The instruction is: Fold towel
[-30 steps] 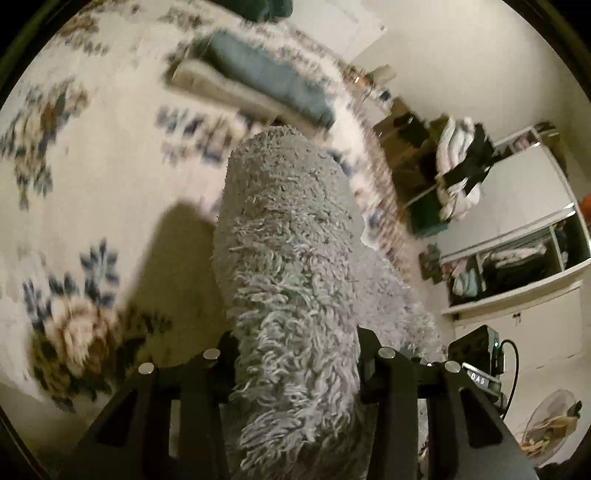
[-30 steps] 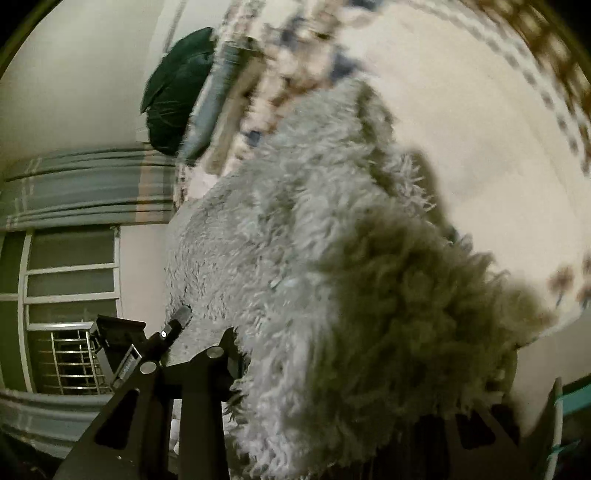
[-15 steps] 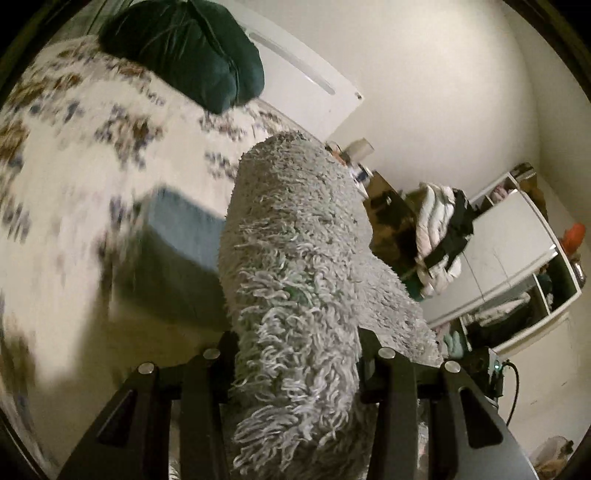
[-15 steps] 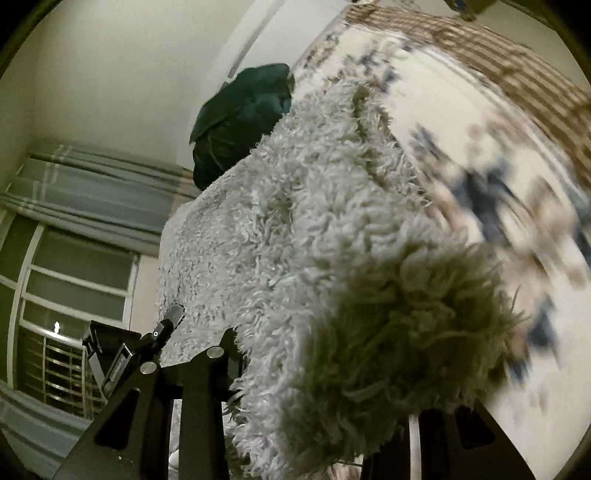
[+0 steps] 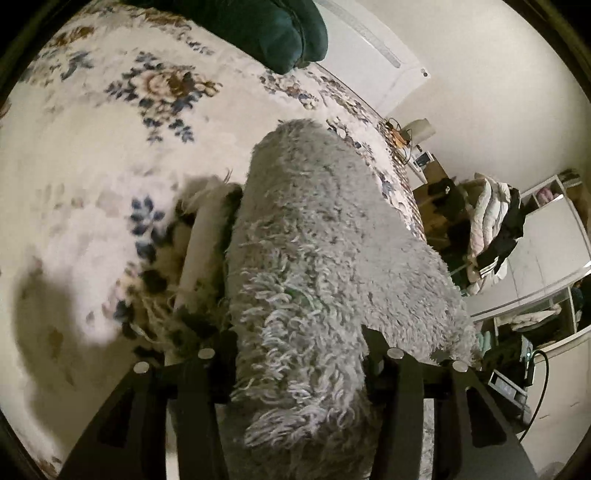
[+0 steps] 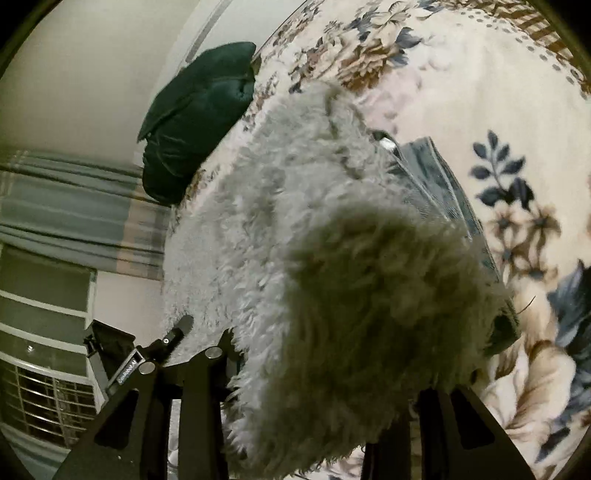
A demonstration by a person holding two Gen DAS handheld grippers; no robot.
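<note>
While both ends are clamped, the shaggy grey towel (image 5: 314, 266) hangs bunched above a flowered bedspread (image 5: 92, 147), its long axis running across from one gripper to the other. In the left wrist view a thick roll of it rises from between the fingers and points away toward the far wall, then spreads off to the right. The left gripper (image 5: 299, 354) is clamped on that roll, its dark fingers (image 5: 199, 398) pressed against either side of the pile. In the right wrist view the towel (image 6: 314, 258) fills the middle, a shadowed clump nearest the lens and the paler sheet stretching off to the far left. The right gripper (image 6: 314, 373) is closed on that clump; one finger shows plainly at the left, the other is mostly hidden behind the pile.

Just under the towel, on the bedspread (image 6: 517, 92), lies a folded blue-grey cloth (image 6: 439, 177), partly covered by it. A pale folded piece (image 5: 203, 251) shows at the towel's left edge in the left view; what it is I cannot tell. At the far end of the bed sits a dark green pillow (image 6: 195, 122), seen also in the left view (image 5: 266, 26). Beyond the bed to the right stand open shelves (image 5: 546, 266) with heaped clothes (image 5: 491, 225); to the left, striped curtains (image 6: 74, 206) and a window (image 6: 40, 332).
</note>
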